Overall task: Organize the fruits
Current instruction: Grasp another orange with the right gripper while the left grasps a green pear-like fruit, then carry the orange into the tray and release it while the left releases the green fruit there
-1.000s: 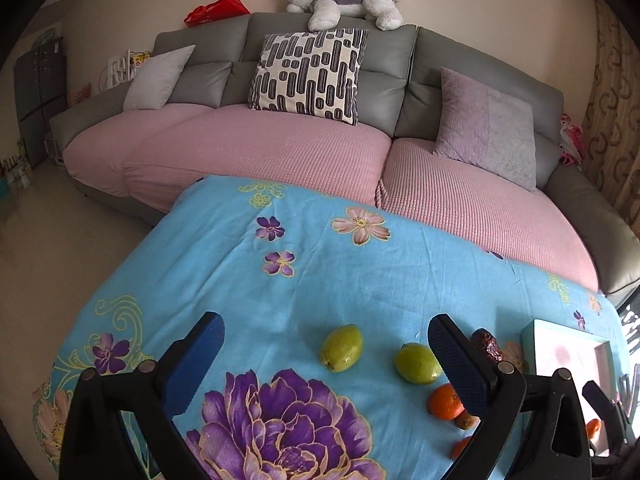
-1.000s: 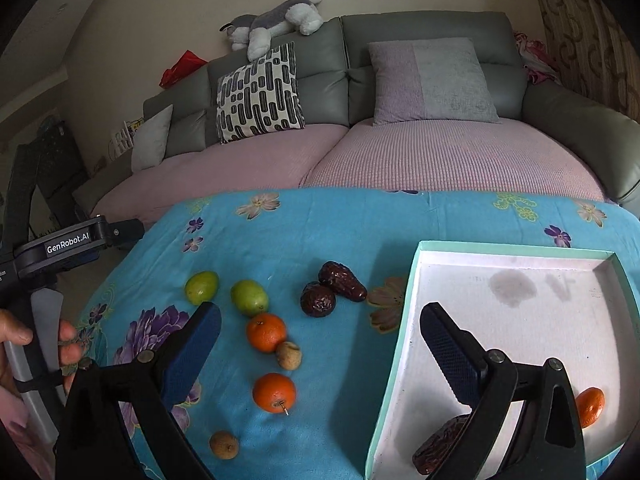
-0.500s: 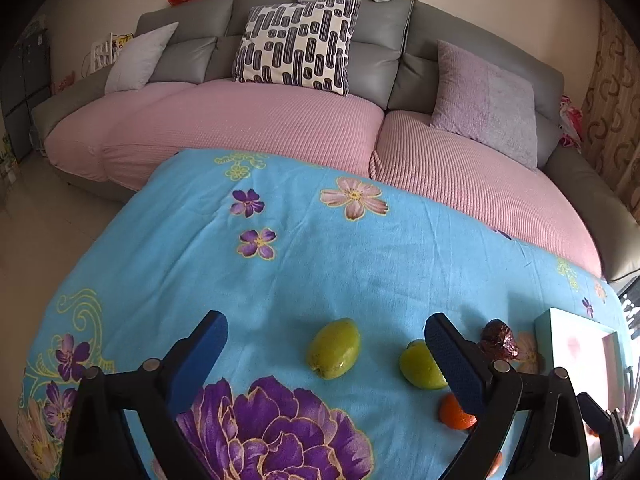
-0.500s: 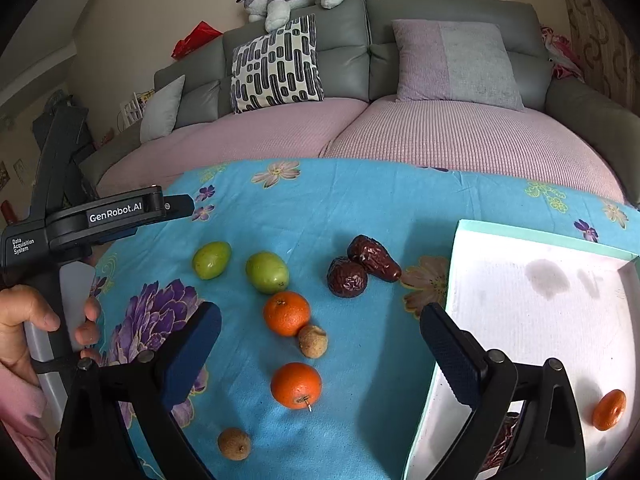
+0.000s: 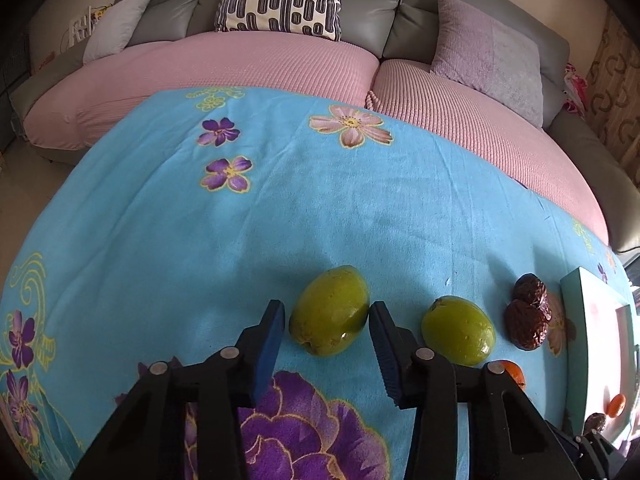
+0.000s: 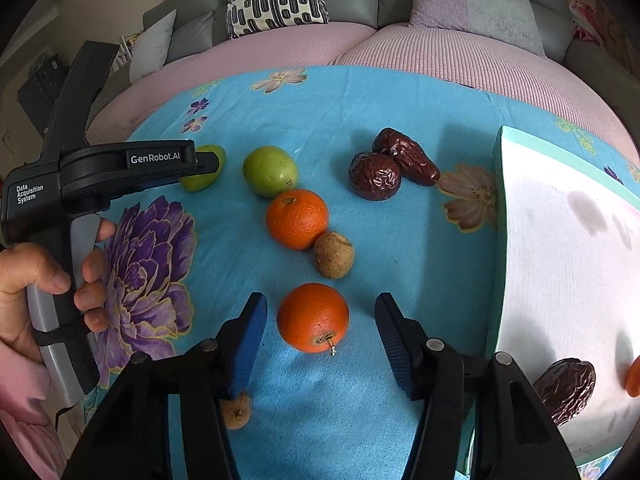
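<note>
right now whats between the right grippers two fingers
An orange sits on the blue cloth between the open right gripper fingers, untouched, in the right wrist view.

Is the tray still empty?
No, the tray already holds a dried date, with something orange at its edge.

left gripper (image 5: 327, 332): held low, pointing forward, jaws narrowed to a small gap; the right pad appears to be touching, the left pad close; a firm grip cannot be confirmed. the person's hand (image 6: 48, 280) wraps its handle, fingers (image 6: 94, 268) curled around the grip. right gripper (image 6: 320, 320): low, level, jaws spread apart, pads clear of contact.
</note>
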A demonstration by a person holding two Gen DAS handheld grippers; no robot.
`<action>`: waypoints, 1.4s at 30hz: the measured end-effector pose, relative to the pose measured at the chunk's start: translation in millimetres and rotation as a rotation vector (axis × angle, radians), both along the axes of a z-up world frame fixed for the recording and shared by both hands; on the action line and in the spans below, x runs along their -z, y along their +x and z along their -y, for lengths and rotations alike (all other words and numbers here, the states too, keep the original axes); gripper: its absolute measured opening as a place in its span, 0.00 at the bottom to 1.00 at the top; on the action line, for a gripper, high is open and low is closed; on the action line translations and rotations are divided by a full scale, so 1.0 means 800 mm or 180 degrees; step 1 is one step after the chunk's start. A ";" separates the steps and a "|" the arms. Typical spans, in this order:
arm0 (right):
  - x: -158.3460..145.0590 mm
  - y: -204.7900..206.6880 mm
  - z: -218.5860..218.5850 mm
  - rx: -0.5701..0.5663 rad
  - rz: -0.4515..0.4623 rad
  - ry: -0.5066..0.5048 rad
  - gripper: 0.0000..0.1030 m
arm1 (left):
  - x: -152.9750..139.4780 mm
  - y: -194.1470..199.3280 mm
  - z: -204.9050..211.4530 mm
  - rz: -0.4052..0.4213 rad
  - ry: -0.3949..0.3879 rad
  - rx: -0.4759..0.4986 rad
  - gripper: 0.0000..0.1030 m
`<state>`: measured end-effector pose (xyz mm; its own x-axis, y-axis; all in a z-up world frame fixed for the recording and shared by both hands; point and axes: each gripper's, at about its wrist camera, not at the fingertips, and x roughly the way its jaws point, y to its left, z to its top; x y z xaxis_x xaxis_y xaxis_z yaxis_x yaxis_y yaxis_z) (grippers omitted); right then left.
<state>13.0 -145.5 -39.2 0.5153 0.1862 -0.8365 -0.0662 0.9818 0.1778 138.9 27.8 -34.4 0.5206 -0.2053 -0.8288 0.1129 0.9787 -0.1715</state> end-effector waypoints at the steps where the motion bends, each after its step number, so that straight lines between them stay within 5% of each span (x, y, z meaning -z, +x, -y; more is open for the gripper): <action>1: 0.000 0.000 0.000 -0.0006 -0.0007 0.0007 0.49 | 0.000 -0.001 0.002 0.0007 0.0030 0.0007 0.42; 5: -0.002 -0.002 0.000 -0.0014 -0.0031 0.0038 0.36 | -0.001 -0.002 0.005 0.0003 0.0072 0.0017 0.42; 24: -0.053 -0.016 0.043 0.0309 0.0375 0.0162 0.35 | -0.096 -0.043 0.011 0.0453 -0.0225 -0.0024 0.41; 42: -0.067 -0.047 0.161 0.1079 0.0336 0.0171 0.35 | -0.101 -0.117 0.153 0.0464 -0.0135 0.0963 0.41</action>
